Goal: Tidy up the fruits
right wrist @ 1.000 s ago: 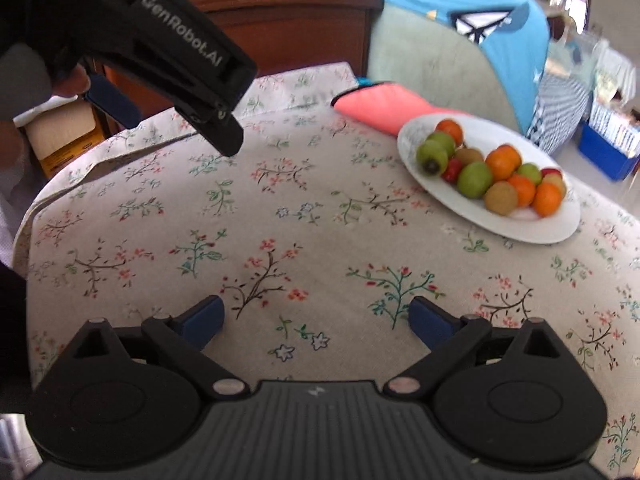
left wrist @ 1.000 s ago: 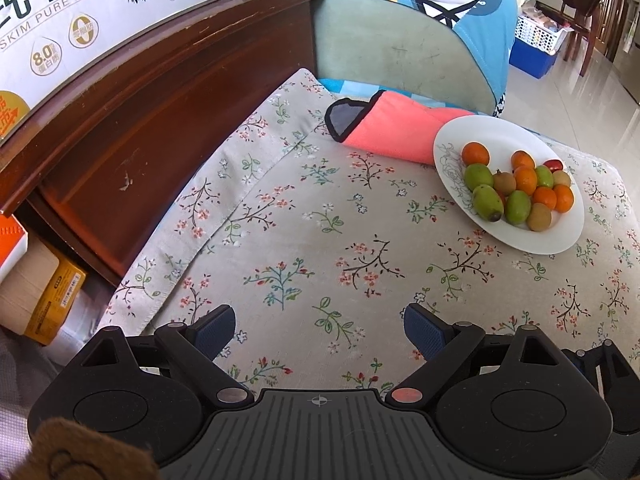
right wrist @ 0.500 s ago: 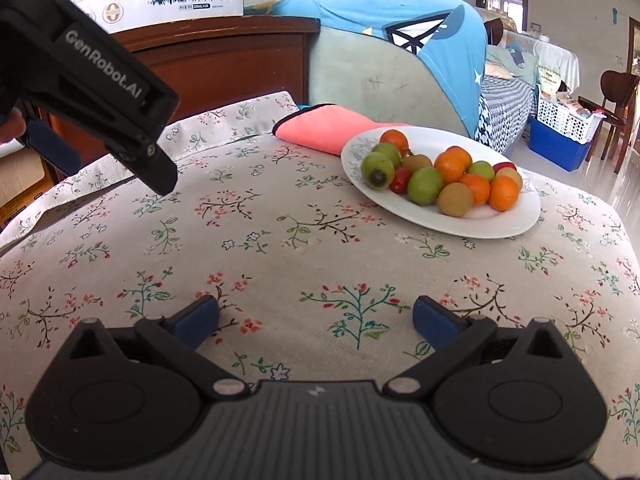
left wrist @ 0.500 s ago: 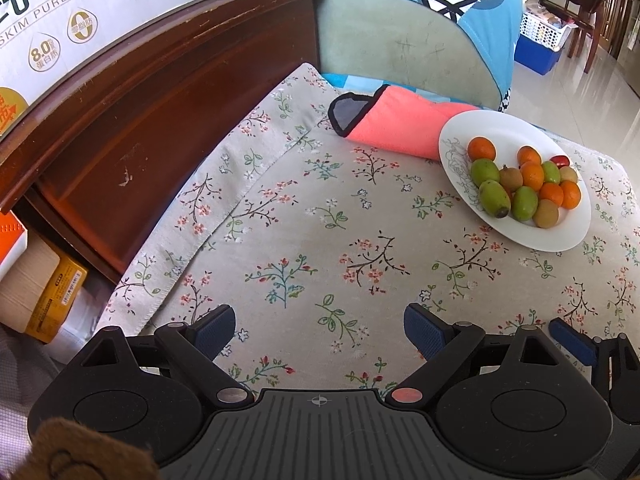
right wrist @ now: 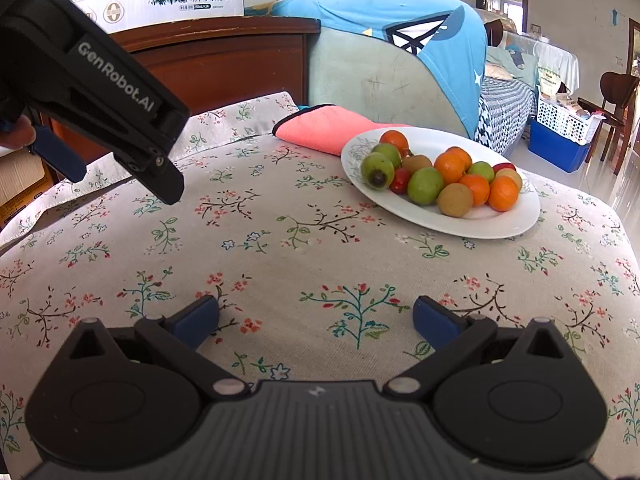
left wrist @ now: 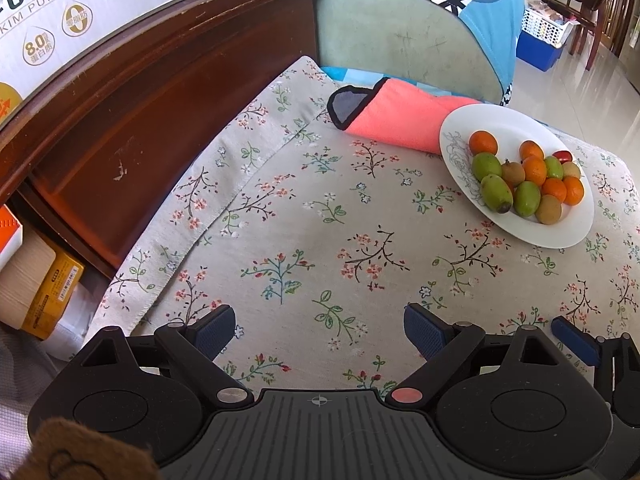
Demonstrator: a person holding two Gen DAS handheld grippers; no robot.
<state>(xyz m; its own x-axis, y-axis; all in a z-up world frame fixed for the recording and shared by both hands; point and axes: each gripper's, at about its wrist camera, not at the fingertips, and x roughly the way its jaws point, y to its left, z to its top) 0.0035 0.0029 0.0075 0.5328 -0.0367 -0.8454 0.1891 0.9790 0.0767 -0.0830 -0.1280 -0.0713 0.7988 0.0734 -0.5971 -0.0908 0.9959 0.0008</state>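
A white plate (left wrist: pixel 560 236) (right wrist: pixel 500 228) stands on the floral tablecloth at the far right. It holds a heap of fruits: oranges (right wrist: pixel 451 167), green fruits (right wrist: pixel 425 185), brown kiwis (right wrist: pixel 455 200) and small red ones (right wrist: pixel 400 180). My left gripper (left wrist: pixel 320 330) is open and empty above the cloth, well short of the plate. My right gripper (right wrist: pixel 316 318) is open and empty, low over the cloth in front of the plate. The left gripper's body (right wrist: pixel 104 92) shows at the upper left of the right wrist view.
A folded pink cloth (left wrist: pixel 396 116) lies behind the plate. A dark wooden headboard (left wrist: pixel 160 92) with a milk carton box (left wrist: pixel 60 12) on it runs along the left. A blue-draped chair (right wrist: pixel 400 60) stands behind the table. Boxes (left wrist: pixel 40 288) sit low at left.
Both grippers have shifted a little; the plate now sits more to the right and nearer in the right wrist view. Both stay open and empty.
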